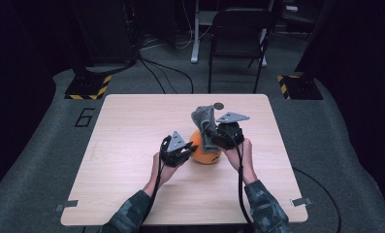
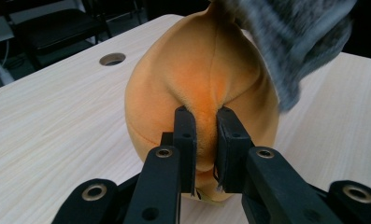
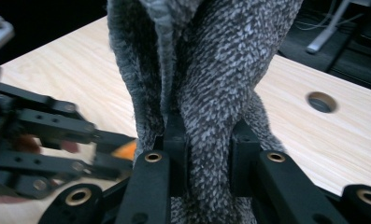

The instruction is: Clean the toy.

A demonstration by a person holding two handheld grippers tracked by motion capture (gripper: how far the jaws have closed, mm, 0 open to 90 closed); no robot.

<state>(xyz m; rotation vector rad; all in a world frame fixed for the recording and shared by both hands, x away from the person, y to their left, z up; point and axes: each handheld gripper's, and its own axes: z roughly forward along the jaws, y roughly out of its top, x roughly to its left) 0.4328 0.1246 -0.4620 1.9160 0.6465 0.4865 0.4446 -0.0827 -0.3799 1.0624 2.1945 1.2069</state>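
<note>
An orange plush ball (image 1: 204, 154) rests on the wooden table (image 1: 132, 145) near its middle. My left gripper (image 1: 190, 149) is shut on a pinched fold of the plush ball (image 2: 197, 84), coming at it from the left. A grey fuzzy cloth (image 1: 205, 124) drapes over the ball's top and right side. The right gripper (image 1: 214, 133) is shut on the grey cloth (image 3: 211, 93), which rises bunched between its jaws. In the right gripper view the left gripper (image 3: 122, 142) lies at the left with a bit of orange beside it.
A round cable hole (image 1: 219, 105) sits at the table's far edge. Beyond the table stand a dark chair (image 1: 238, 34) and two stand bases with yellow-black tape (image 1: 88, 87). The person's camouflage sleeves (image 1: 265, 208) come in from the bottom.
</note>
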